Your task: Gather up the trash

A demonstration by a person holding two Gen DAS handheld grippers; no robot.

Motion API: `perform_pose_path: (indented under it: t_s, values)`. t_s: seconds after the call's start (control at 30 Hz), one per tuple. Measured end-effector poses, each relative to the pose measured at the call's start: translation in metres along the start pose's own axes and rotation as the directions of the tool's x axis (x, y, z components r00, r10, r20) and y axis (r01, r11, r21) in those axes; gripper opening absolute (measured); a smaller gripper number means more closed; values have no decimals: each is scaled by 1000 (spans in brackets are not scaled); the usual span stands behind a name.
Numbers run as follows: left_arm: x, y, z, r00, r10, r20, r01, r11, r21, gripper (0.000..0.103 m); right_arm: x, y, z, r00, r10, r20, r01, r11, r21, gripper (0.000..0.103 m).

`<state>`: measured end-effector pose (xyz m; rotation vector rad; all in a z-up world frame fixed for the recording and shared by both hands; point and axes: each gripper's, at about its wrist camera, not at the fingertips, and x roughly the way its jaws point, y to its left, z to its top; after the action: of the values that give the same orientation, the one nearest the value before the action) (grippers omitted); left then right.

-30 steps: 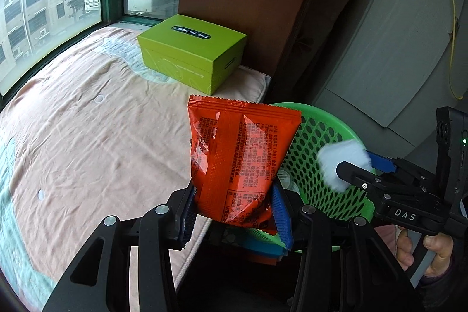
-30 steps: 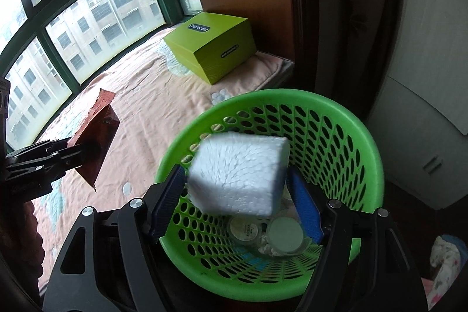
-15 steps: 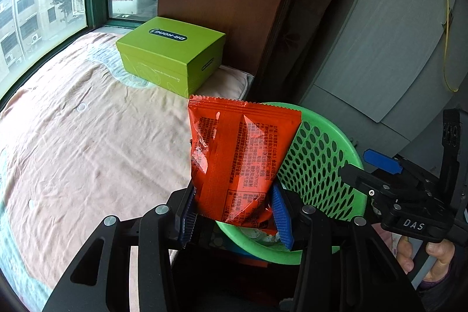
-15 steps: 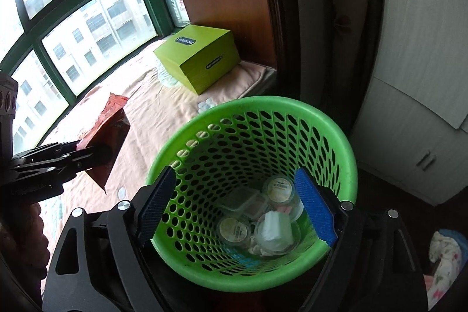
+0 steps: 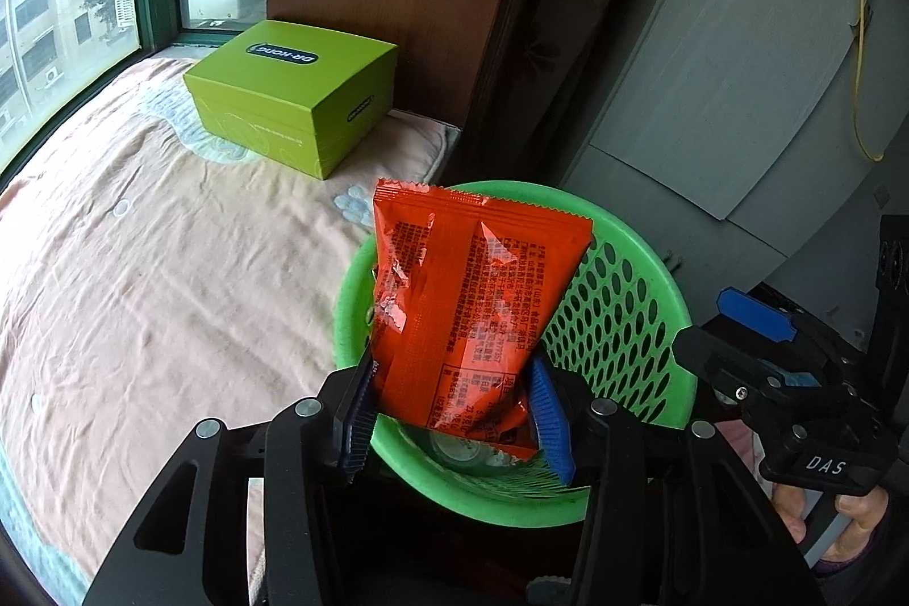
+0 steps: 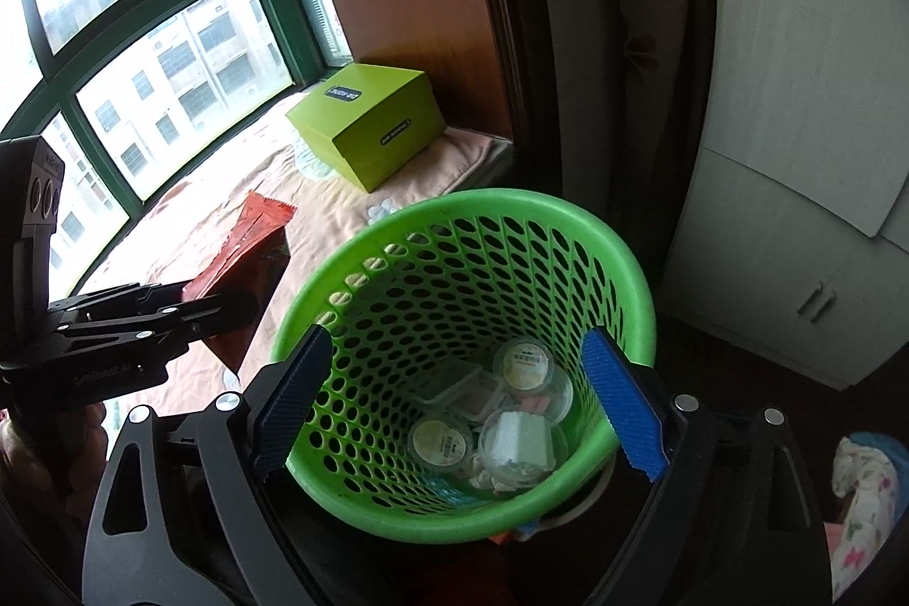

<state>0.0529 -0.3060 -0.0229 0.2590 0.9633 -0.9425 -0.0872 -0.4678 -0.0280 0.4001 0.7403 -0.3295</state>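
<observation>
The left gripper [image 5: 451,413] was clenched on the lower end of the red snack packet [image 5: 471,305], its jaws pinching the foil from both sides while the packet stood upright above them. In the left wrist view the packet covered the 9 to 12 o'clock part of the green basket [image 5: 636,316], but in the right wrist view the same packet [image 6: 244,259] hung outside the rim at about 9 o'clock, over the bed [image 5: 142,276]. From that I judged the packet was not yet over the opening. Released there, it would likely have dropped on the bedding or down the gap beside the basket. The fisheye bends things, so how near it stood to the rim is hard to say.

The right gripper [image 6: 457,401] hovered over the basket mouth with its jaws released and wide apart, holding nothing. It sat at 3 o'clock of the left tool, near enough that a swing inward might have knocked the two together or tipped the light basket.

Low in the basket lay small round tubs [image 6: 525,363] and a white foam block [image 6: 520,441]. Farther off, at 11 o'clock on the bed, stood the green box [image 5: 295,95], clear of the work.
</observation>
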Motion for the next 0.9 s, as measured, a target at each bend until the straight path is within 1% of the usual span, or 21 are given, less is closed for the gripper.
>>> perform_pose_path:
  t_s: [0.23,0.43,0.47,0.53,0.6,0.63,0.67,0.73,0.83,0.9]
  values:
    - [9,-8,1,1000,-20,-10,20,1000,0,54,-3,-7,-4,1000,-8,3,8,1000,15,89]
    - [10,-4,0,1000,-22,-15,22,999,-25,63,-4,-8,-5,1000,-7,2,7,1000,24,90]
    - [9,-3,0,1000,-25,-15,24,999,-31,67,-4,-8,-5,1000,-5,2,5,1000,23,90]
    - [7,-1,-1,1000,-10,-7,10,999,-36,69,-3,-6,-5,1000,-2,1,2,1000,17,90]
    - [4,3,-2,1000,-10,-2,10,999,-49,70,-3,-3,-5,1000,7,1,-7,1000,13,90]
    - [2,5,-3,1000,-6,2,6,998,-56,72,-3,-2,-5,1000,8,1,-8,1000,10,90]
    - [0,8,-3,1000,5,8,-5,998,-59,76,-3,0,-5,1000,10,0,-10,1000,8,90]
    - [-5,12,-5,999,39,22,-38,997,-61,78,-2,4,-5,1000,20,-2,-20,1000,2,90]
    - [-13,22,-6,997,61,40,-58,995,-80,80,1,13,-4,999,34,-5,-35,999,-14,90]
    - [-21,30,-8,994,88,58,-83,992,-93,82,2,20,-3,999,45,-5,-45,999,-26,90]
